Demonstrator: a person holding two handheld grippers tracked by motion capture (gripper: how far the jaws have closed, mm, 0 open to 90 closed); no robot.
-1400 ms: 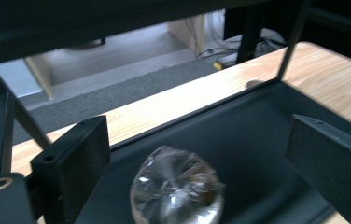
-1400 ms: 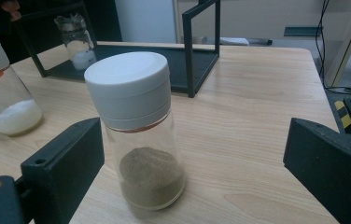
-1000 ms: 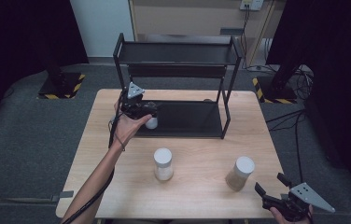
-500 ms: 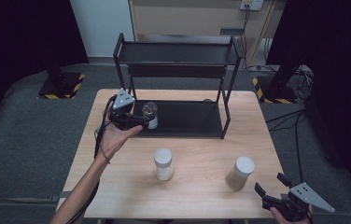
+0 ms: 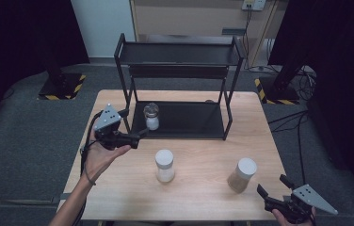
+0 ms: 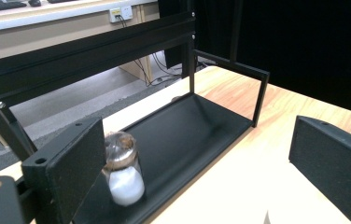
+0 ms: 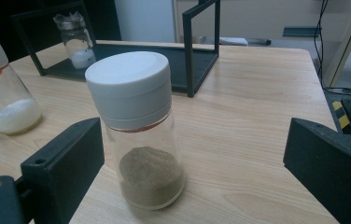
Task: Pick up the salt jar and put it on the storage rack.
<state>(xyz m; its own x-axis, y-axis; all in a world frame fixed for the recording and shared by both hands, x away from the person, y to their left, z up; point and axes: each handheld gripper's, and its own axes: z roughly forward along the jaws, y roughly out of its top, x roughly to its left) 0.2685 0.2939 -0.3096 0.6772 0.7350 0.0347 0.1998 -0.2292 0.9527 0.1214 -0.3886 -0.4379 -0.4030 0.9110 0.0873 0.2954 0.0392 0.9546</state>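
High view: left gripper (image 5: 140, 134), fingers wide and empty, is held beside the glass jar (image 5: 151, 116) on the rack's (image 5: 184, 123) lower shelf, where a careless sweep could topple it; right gripper (image 5: 273, 193), likewise open and empty, is aimed at the brown-powder jar (image 5: 242, 174) near the table's front right corner.

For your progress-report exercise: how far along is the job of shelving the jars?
Done: one small jar stands on the rack bottom shelf. In hand: nothing; left gripper open beside the rack, right gripper open near the brown-powder jar. Left: that and the white-powder jar.

No words, brand names or numbers can be read anywhere. The jars carry no labels that can be made out.
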